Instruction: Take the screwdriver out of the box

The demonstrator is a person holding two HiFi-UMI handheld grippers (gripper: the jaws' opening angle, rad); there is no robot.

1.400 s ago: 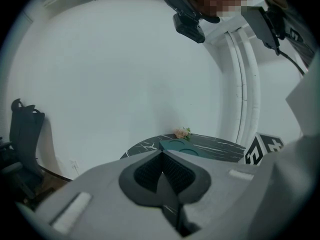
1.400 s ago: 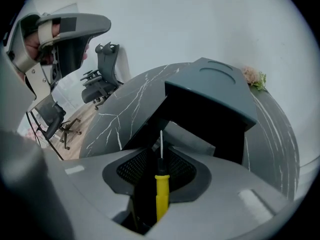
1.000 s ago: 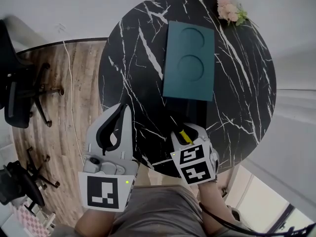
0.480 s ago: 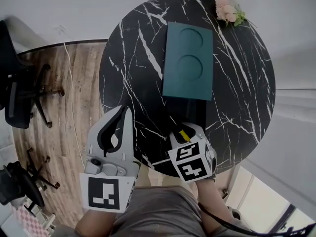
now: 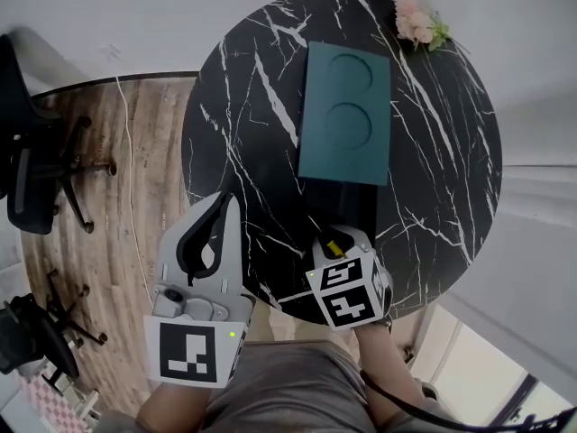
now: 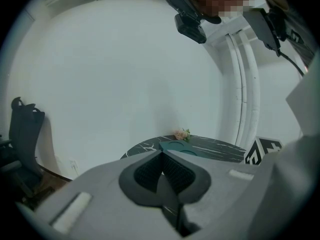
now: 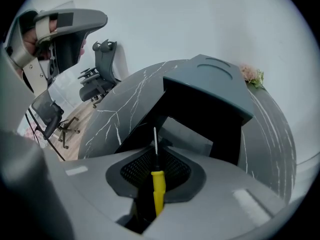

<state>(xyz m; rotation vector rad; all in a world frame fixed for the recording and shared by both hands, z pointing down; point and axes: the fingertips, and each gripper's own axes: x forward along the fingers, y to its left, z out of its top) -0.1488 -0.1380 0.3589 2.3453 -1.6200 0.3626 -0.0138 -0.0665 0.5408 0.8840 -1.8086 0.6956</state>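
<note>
A teal box lies on the round black marble table, its near end open and dark inside. At that opening my right gripper points steeply down. Its jaws have just been closing and now pinch the screwdriver by its yellow handle, the thin metal shaft pointing at the box's open end. A bit of the yellow handle shows in the head view. My left gripper hangs off the table's left edge, shut and holding nothing, pads together.
Pink flowers lie at the table's far right rim. Black office chairs stand on the wooden floor to the left. A white wall runs behind the table.
The right gripper's jaws have drawn in around the yellow handle, and the gripper has shifted very slightly. The left gripper has stayed where it was.
</note>
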